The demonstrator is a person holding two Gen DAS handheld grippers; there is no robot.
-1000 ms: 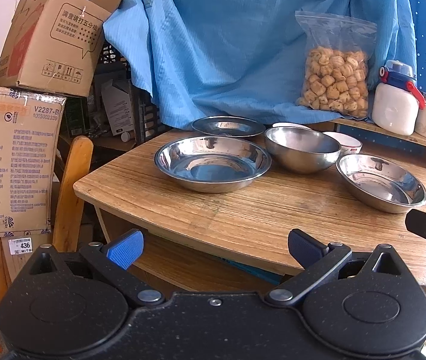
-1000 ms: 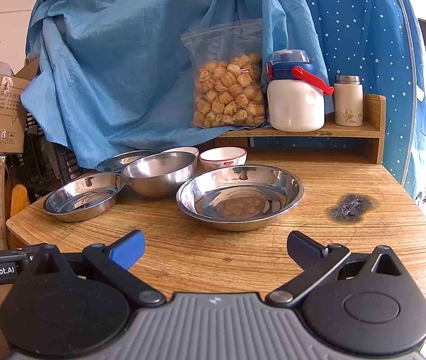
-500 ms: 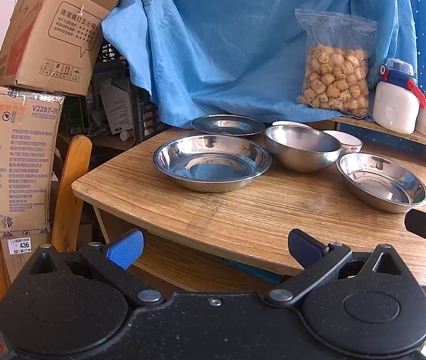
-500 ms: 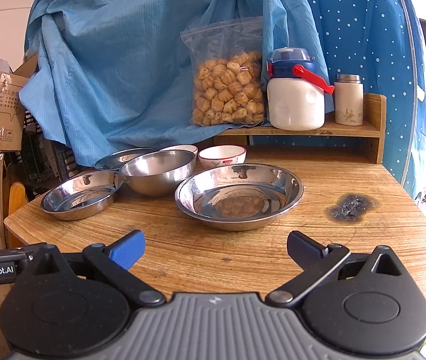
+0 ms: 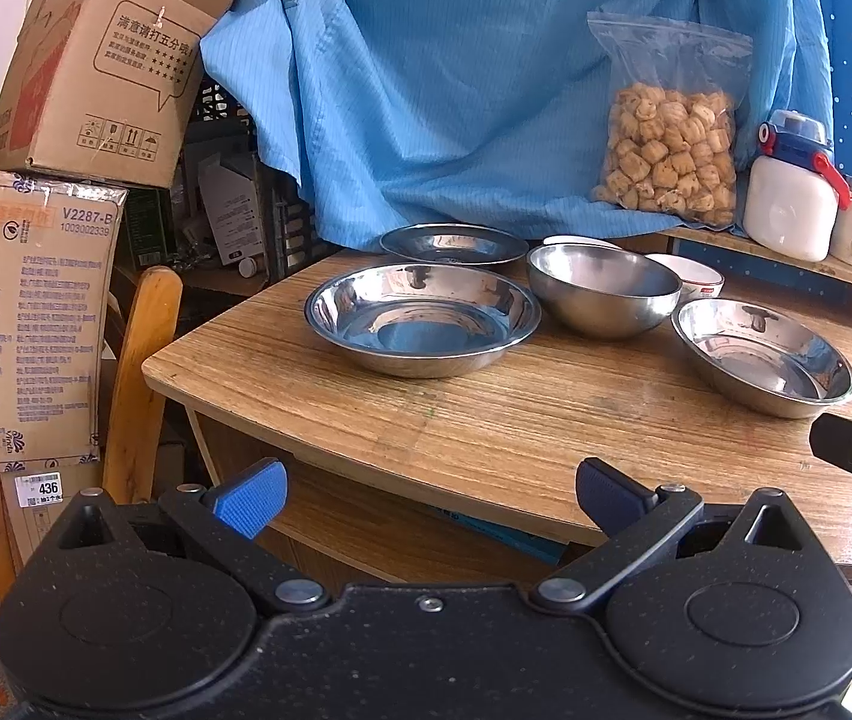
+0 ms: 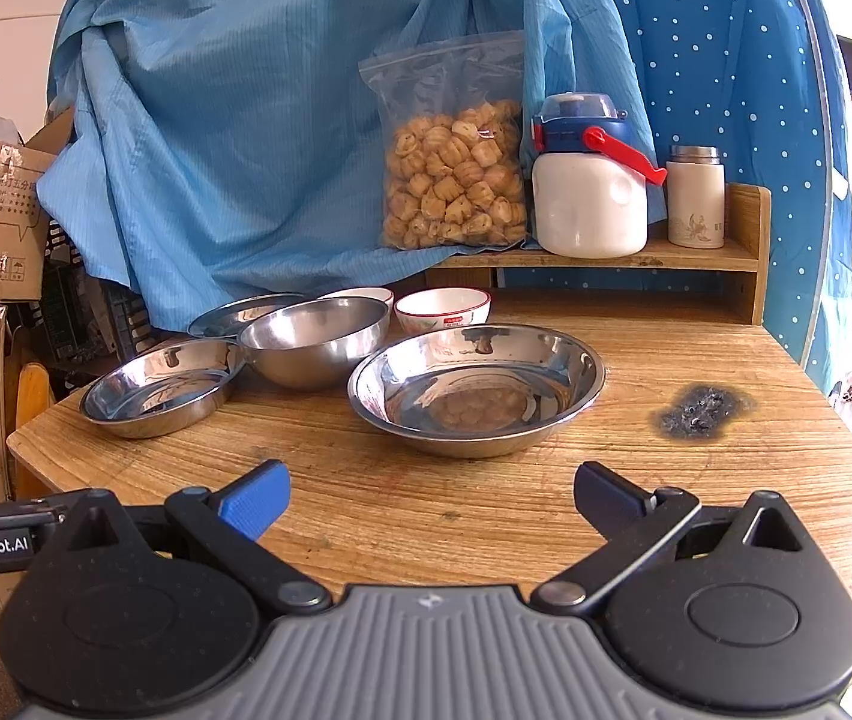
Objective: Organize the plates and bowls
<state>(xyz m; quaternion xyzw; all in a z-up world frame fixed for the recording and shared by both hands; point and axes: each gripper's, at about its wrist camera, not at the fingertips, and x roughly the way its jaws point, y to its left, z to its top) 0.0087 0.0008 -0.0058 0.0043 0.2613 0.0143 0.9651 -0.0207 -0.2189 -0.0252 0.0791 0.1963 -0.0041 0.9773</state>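
Wooden table (image 6: 486, 498) is carrying steel bowls (image 6: 477, 387); left tool (image 5: 429, 489) and right tool (image 6: 432, 495) are hovering agape, empty.

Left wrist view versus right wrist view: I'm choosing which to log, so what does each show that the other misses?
Only the left: the wooden chair and the table's underside. Only the right: the burn mark's full extent and the shelf's right end. Both: the deep steel bowl, the snack bag, each open hand-held gripper.
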